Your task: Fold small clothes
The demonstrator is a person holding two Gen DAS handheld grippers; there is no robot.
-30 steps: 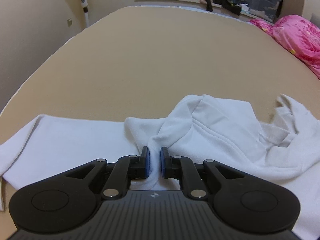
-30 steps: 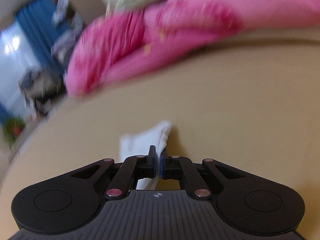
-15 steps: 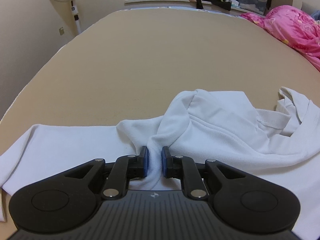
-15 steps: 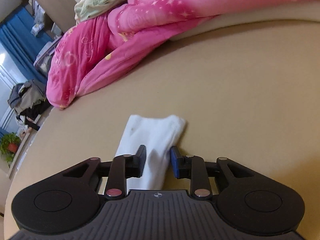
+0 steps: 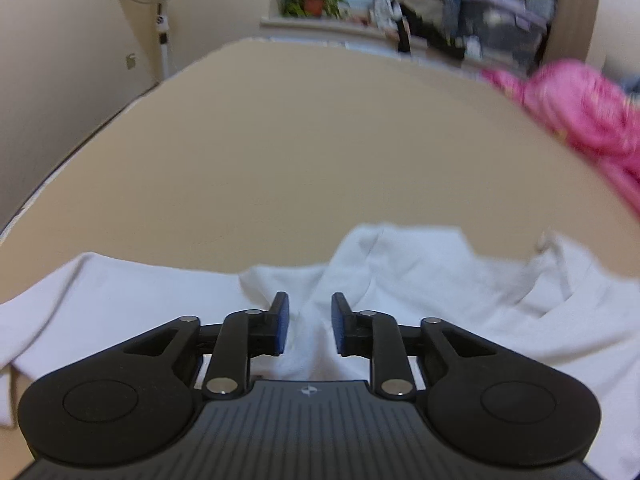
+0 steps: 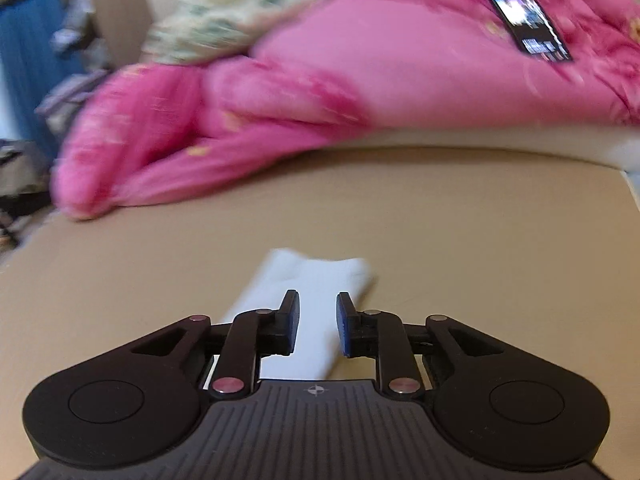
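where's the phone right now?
Right wrist view, upper right: the phone lies on the pink blanket at the far side of the tan bed, well beyond the white sleeve.

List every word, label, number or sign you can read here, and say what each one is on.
No text can be read.
Dark card or booklet on the pink quilt: has print, too blurred.
Left gripper and right gripper: only a small round crosshair mark on each body, no words.

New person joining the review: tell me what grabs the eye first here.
The bright pink quilt heaped along the far side of the tan bed. Next, the crumpled white garment lying under the open left gripper, with one white strip running beneath the open right gripper.
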